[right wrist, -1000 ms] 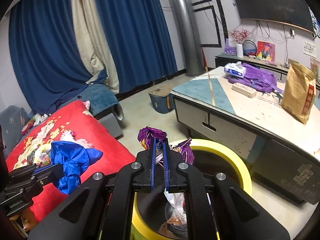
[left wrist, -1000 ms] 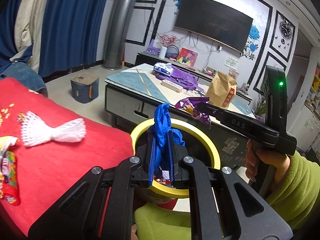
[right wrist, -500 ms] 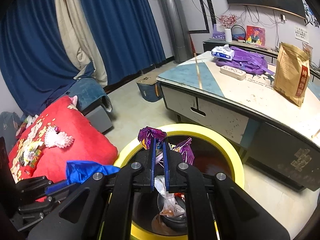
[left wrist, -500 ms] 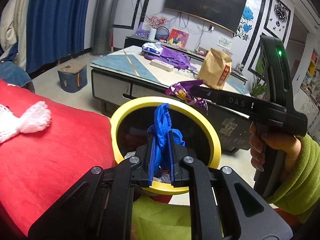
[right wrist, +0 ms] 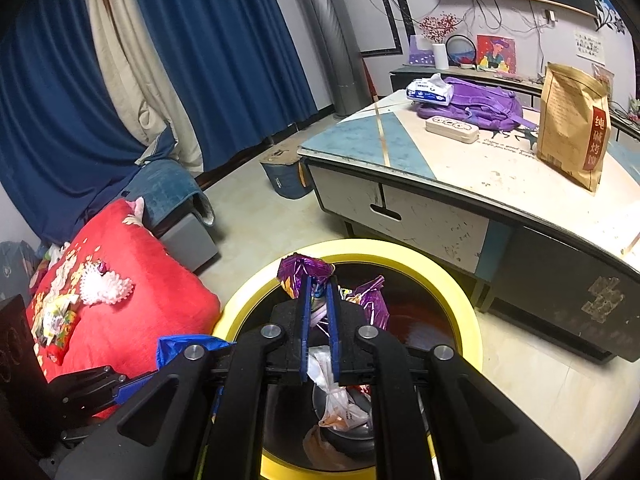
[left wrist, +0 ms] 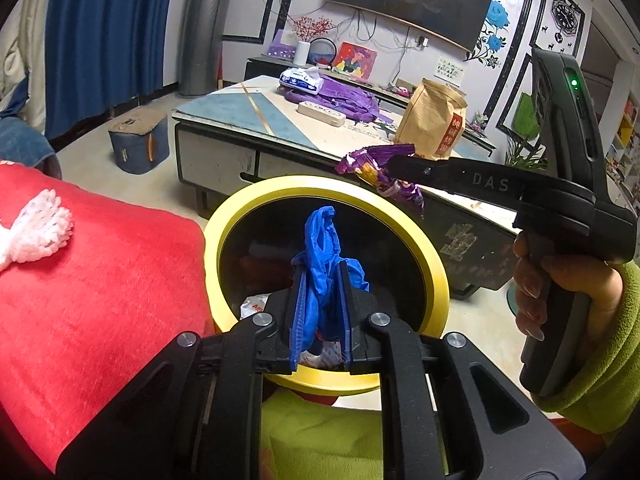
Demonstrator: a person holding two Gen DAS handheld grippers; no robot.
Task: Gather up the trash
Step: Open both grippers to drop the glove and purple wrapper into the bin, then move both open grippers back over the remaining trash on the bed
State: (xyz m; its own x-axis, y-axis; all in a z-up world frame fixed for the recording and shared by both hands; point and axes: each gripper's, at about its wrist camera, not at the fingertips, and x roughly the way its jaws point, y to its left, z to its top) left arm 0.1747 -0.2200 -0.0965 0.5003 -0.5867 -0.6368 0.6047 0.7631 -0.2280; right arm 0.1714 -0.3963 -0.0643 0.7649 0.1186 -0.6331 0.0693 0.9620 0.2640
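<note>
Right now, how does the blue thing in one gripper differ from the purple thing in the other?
The blue plastic bag is plain, soft, crumpled film, while the purple snack wrapper is shiny printed foil. The bag sits between the fingers of the left gripper, the wrapper between those of the right gripper. Both grippers' jaws have just been opening, and both pieces hang over the yellow-rimmed bin.

Coffee table (right wrist: pixel 440 184) carries a brown paper bag (right wrist: pixel 572 120), purple backpack (right wrist: pixel 480 106), tissue pack (right wrist: pixel 430 90) and power strip (right wrist: pixel 452 128). Blue curtains (right wrist: pixel 216 60) hang behind; a television (left wrist: pixel 408 0) is wall-mounted.
</note>
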